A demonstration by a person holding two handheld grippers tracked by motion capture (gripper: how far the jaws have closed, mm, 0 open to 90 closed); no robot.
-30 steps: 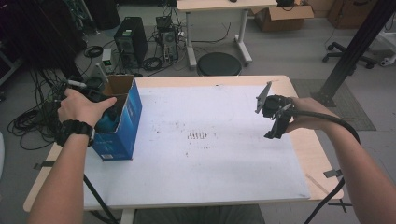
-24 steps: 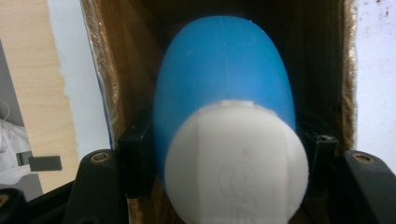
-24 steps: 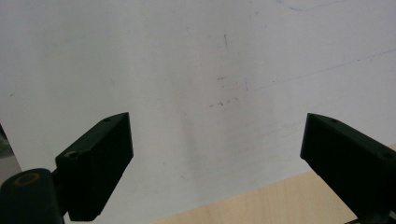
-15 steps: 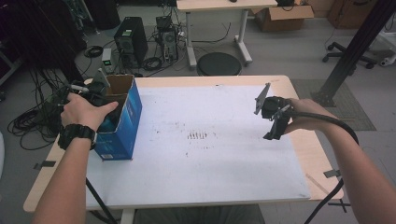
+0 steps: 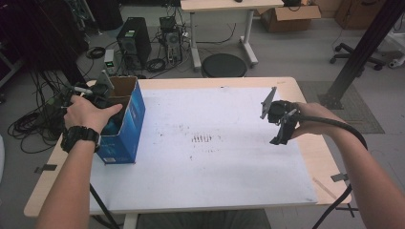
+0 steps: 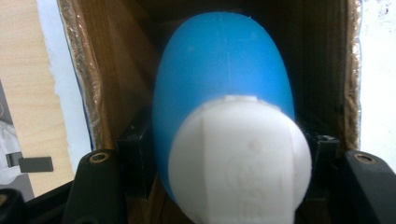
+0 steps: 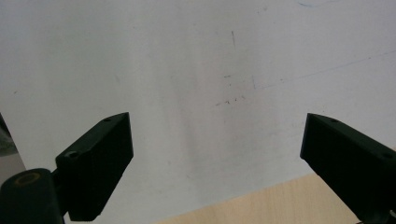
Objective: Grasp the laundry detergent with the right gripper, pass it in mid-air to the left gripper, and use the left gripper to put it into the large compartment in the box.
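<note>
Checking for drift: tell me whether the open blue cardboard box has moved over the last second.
No. The open blue cardboard box sits at the same spot on the white sheet's left edge.

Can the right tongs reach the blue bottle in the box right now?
Probably not without a big move. The right tongs hang open across the white sheet, far from the blue box. The left tongs already clamp the blue bottle inside it, blocking the opening.

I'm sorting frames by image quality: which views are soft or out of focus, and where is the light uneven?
Left gripper view: the blue bottle and its white cap are soft, the box interior dark. Right gripper view: the jaws are sharp, the white sheet evenly lit. High view: sharp, evenly bright.
</note>
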